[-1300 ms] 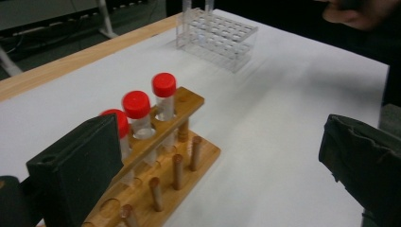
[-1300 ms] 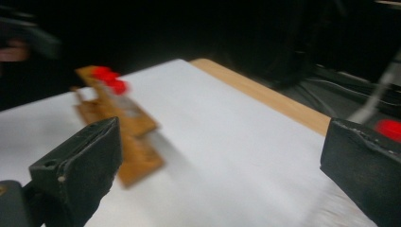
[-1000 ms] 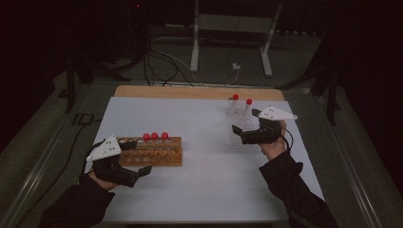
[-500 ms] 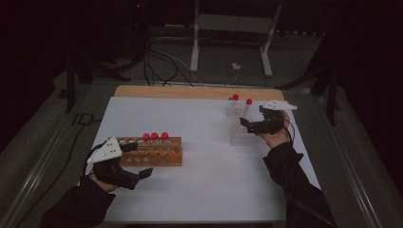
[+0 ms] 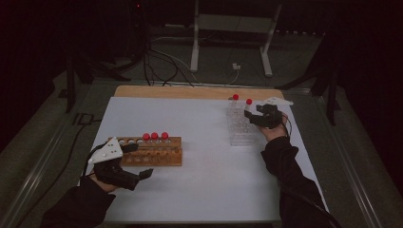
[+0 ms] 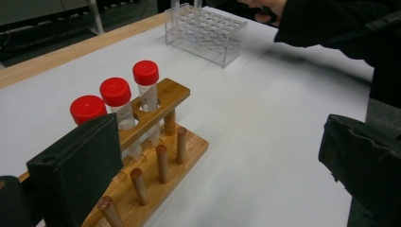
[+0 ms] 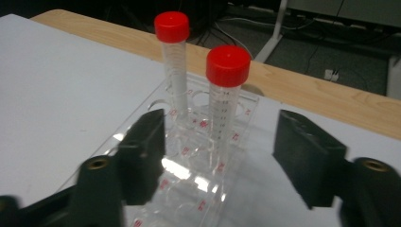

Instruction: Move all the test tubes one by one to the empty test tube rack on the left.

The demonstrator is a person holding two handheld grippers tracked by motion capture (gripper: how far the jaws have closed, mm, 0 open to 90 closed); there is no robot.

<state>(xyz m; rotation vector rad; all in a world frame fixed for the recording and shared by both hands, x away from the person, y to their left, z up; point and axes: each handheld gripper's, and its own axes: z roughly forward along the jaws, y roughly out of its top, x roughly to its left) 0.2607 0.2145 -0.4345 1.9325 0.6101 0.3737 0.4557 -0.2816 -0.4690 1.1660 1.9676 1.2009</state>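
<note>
High view shows what has changed for you over the last second: your right gripper (image 5: 254, 117) has travelled away from you and toward the far right corner of the white table (image 5: 204, 190), and it now sits against the near right side of the clear rack (image 5: 239, 130). Before, it hung closer to you, beside that rack. Its jaws have just been closing, yet they are not pinching anything: right gripper view has the nearer tube (image 7: 226, 90) standing in the gap between the two black pads, with daylight on both sides, so the jaws are spread around it without touching. The farther tube (image 7: 174, 61) stands behind and to the left of it in that view, outside the gap.

Both tubes stand upright in the clear rack, long axis vertical, red caps pointing straight up and tips down in the holes. The rack's own long side runs away from you across the table, near the wooden strip (image 5: 190, 91) at the far edge.

Your left gripper (image 5: 135, 160) has kept its place at the near left, jaws spread wide, one jaw by the near end of the wooden rack (image 5: 157, 154) and nothing between them. Three red-capped tubes (image 6: 118, 101) stand upright in that rack's back row.
</note>
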